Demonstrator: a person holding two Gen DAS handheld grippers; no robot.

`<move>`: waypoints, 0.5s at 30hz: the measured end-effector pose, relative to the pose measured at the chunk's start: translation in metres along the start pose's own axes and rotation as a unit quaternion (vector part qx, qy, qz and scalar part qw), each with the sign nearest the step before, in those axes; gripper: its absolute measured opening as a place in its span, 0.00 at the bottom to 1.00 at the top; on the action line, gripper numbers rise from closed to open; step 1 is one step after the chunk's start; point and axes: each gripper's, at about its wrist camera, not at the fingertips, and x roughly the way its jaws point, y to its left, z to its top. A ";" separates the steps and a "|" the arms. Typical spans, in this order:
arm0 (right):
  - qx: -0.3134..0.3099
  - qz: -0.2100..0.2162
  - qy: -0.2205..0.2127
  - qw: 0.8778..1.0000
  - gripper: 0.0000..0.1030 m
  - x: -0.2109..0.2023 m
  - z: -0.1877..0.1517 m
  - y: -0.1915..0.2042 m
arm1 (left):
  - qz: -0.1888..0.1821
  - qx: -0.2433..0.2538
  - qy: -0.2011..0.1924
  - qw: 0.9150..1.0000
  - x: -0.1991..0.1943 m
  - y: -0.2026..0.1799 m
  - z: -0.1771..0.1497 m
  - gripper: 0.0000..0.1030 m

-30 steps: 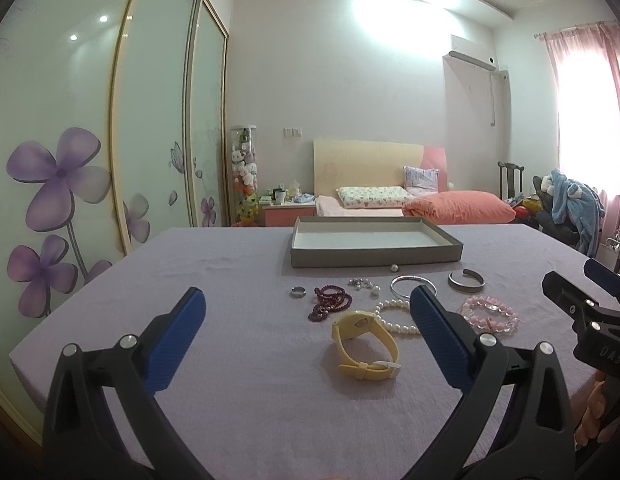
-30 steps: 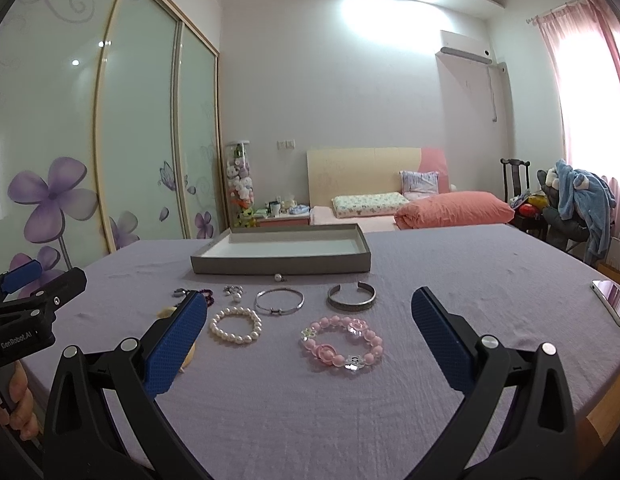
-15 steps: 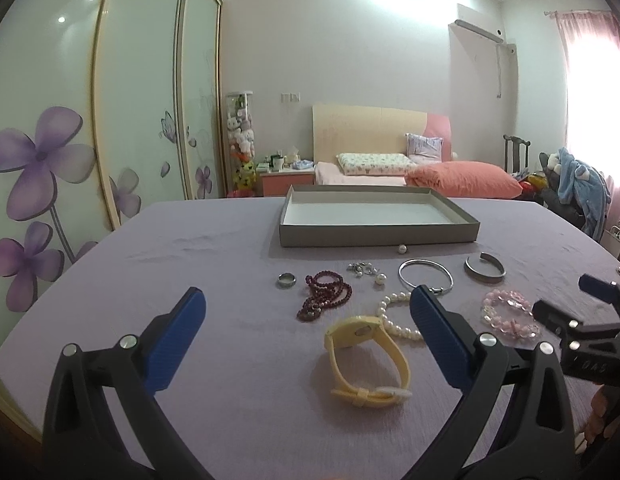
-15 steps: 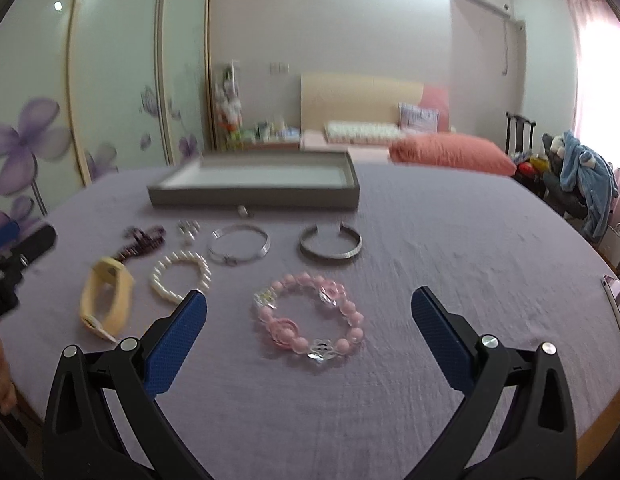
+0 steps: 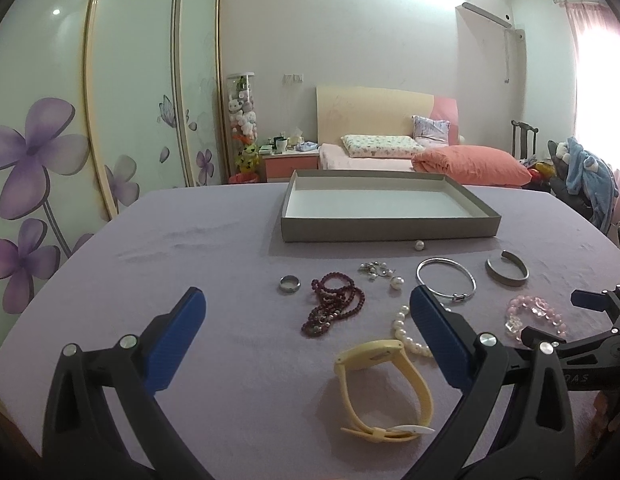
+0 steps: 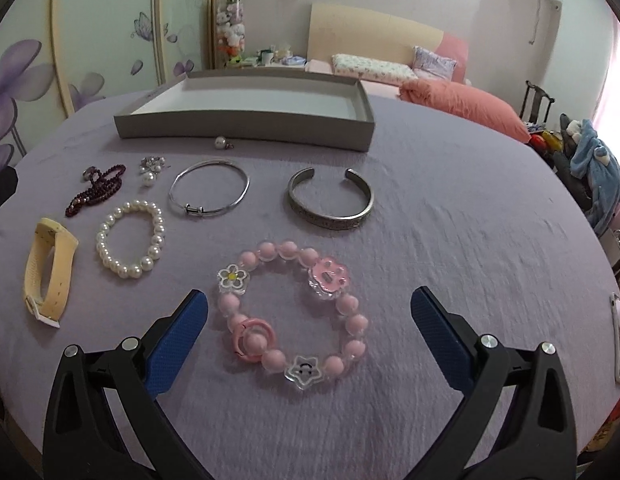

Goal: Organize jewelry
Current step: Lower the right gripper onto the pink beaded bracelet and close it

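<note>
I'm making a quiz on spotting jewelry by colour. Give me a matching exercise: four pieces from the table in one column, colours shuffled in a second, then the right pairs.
Things:
1. watch band
2. beaded bracelet with flower charms
3. open cuff bangle
4. bead strand beside the ring

Colours:
A. silver-grey
B. dark red
C. pale yellow
D. pink

Pairs: 1-C, 2-D, 3-A, 4-B
</note>
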 end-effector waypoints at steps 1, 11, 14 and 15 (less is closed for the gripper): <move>-0.002 0.003 0.005 1.000 0.90 0.001 0.000 0.001 | 0.001 0.000 0.003 1.000 0.002 0.001 0.000 0.96; 0.014 0.038 0.018 0.999 0.53 0.006 0.000 -0.005 | -0.002 0.002 0.016 1.000 0.004 0.003 0.002 0.96; 0.015 0.036 0.016 0.999 0.40 0.004 0.000 -0.008 | -0.005 0.003 0.018 1.000 0.004 0.002 0.002 0.96; 0.014 0.034 0.015 0.999 0.37 0.003 0.000 -0.009 | -0.006 0.004 0.020 1.000 0.003 0.003 0.002 0.96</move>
